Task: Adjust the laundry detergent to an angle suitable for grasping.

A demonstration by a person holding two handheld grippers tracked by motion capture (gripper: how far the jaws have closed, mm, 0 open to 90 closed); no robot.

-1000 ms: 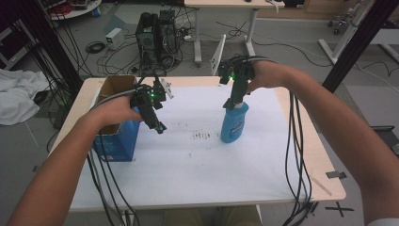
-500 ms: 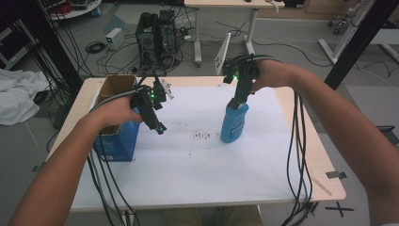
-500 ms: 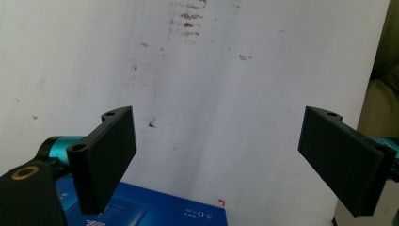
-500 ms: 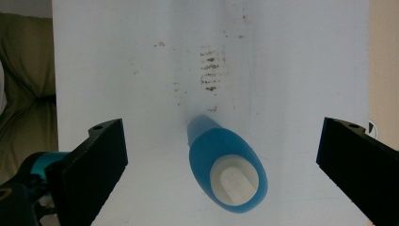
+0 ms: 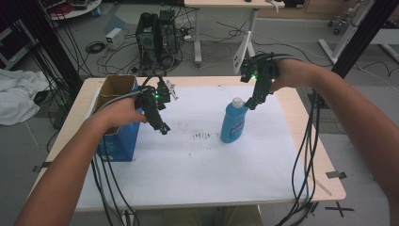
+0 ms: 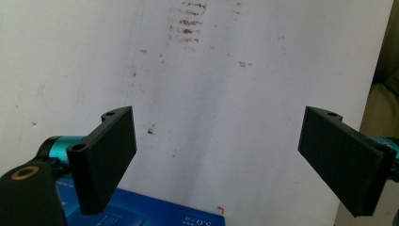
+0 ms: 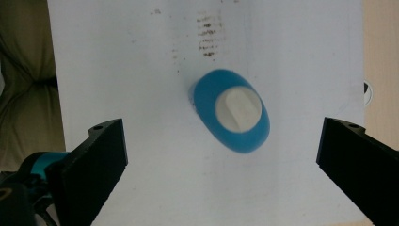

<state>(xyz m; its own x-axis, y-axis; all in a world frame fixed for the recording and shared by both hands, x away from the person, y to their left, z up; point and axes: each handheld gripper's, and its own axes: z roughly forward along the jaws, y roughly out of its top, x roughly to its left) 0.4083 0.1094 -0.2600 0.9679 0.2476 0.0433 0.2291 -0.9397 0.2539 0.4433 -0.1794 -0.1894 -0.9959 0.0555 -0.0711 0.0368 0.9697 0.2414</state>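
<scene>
A blue bottle [image 5: 233,123] with a white cap [image 5: 238,101] stands upright on the white sheet near the table's middle. In the right gripper view the blue bottle [image 7: 231,111] is seen from straight above, between and beyond the wide-apart jaws. My right gripper [image 5: 252,104] hovers open just right of and above the cap, not touching it. My left gripper [image 5: 164,129] is open over the sheet, beside the blue cardboard box [image 5: 117,135]; a corner of the blue cardboard box [image 6: 155,212] lies below its jaws.
The box is open-topped and stands at the table's left. Dark smudges [image 5: 202,136] mark the sheet left of the bottle. Cables [image 5: 301,155] hang from both grippers over the front edge. Computers and desks stand on the floor beyond the table.
My right gripper let go of the bottle's top, opened, and rose up and to the right. The left gripper has barely moved.
</scene>
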